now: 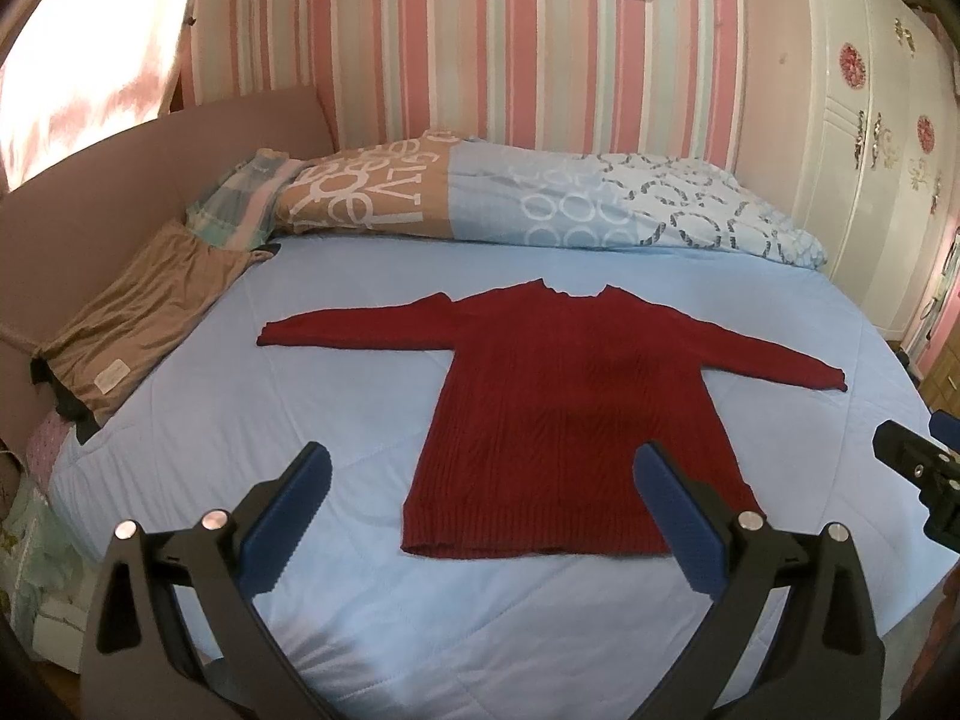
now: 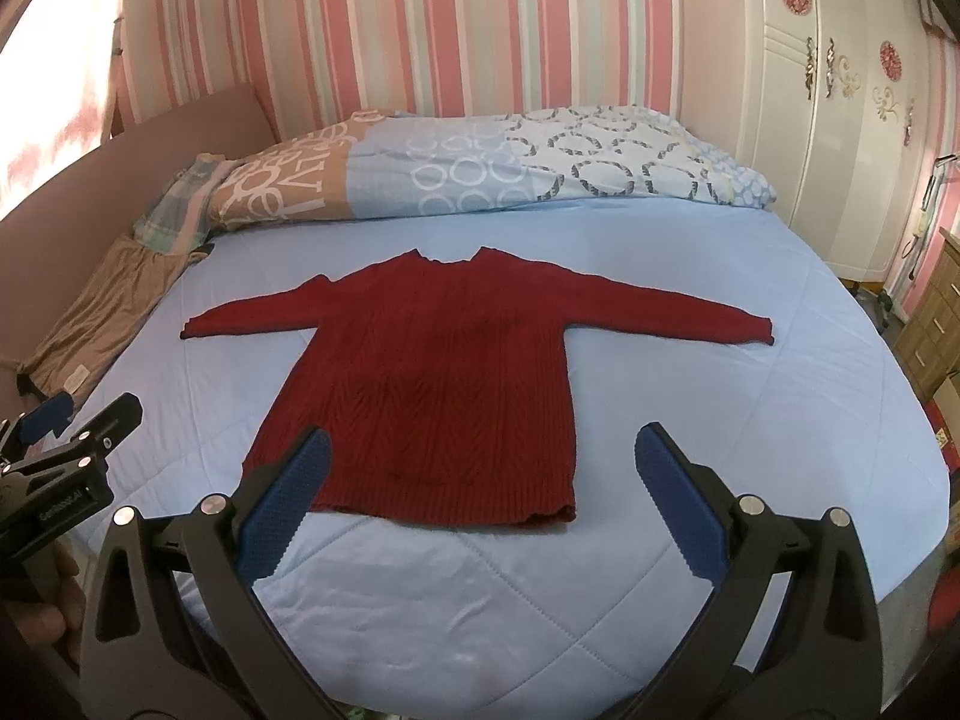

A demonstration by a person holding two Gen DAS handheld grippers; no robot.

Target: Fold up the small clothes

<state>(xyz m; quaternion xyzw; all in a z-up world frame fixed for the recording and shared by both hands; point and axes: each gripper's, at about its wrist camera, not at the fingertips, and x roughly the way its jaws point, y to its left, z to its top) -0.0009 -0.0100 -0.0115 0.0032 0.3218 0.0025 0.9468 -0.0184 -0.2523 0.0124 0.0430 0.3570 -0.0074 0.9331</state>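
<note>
Pale-blue bed [image 1: 180, 420], left wrist view: red sweater [image 1: 570, 408] lies flat, sleeves spread, hem toward the spread-wide, empty left gripper [image 1: 480, 516]. Right wrist view: right gripper [image 2: 480, 498], equally agape, hangs just short of the hem.

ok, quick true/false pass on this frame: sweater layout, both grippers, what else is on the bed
1. The sweater lies flat on the bed with both sleeves spread out. True.
2. The left gripper is shut on the hem. False: its jaws are wide apart and hold nothing.
3. The right gripper is open and empty. True.
4. The sweater is already folded in half. False: it is fully spread, collar toward the pillow, hem toward the grippers.
5. A tan garment lies at the bed's left edge, apart from the sweater. True.
6. The sweater is blue. False: it is dark red; the bed cover is light blue.
</note>
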